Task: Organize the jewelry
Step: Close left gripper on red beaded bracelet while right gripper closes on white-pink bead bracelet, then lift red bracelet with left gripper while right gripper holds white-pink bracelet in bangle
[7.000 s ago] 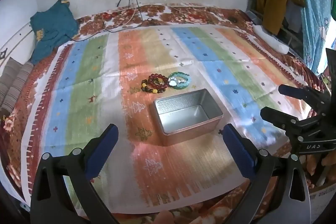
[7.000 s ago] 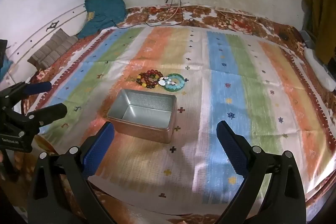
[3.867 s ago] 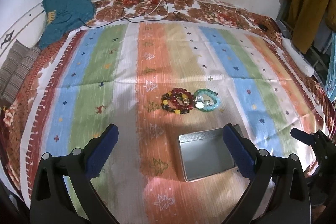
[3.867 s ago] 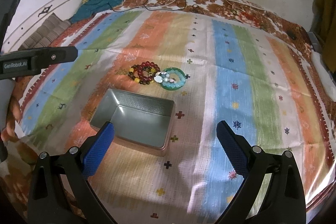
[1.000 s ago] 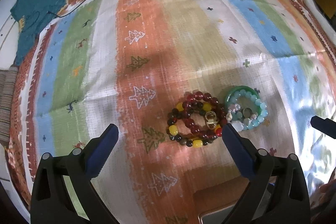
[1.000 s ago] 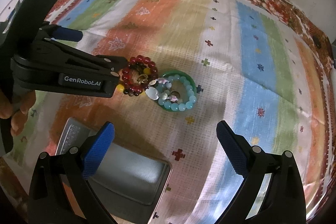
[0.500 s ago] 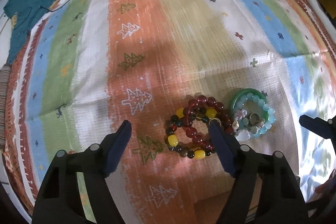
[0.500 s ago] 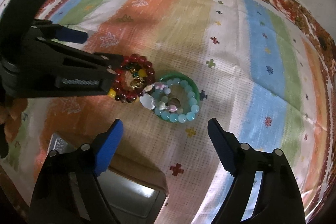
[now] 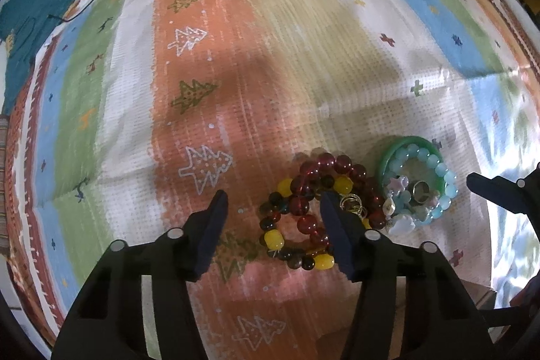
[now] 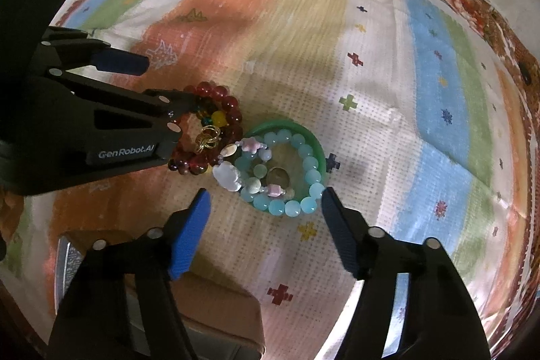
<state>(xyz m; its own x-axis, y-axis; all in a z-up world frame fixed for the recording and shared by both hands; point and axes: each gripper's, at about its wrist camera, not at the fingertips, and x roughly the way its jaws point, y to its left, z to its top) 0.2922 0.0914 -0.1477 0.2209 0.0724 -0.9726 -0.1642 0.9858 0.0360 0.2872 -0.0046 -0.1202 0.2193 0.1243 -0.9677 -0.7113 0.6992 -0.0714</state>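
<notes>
Left claw (image 9: 273,218) is closing around the red bead bracelets (image 9: 314,208), pads not yet pressing. Right claw (image 10: 265,218) is closing just short of the green bangle (image 10: 317,144), beside them. Metal box (image 10: 67,255), nearer than the bangle: no jewelry visible inside; 0 pieces stored.

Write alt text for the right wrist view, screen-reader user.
The right gripper, jaws closing with nothing pressed yet, points down at a green bangle ringed with pale blue beads on a striped mat. Left of it, the left gripper reaches over a red and yellow bead bracelet; a metal tin's corner shows bottom left.
</notes>
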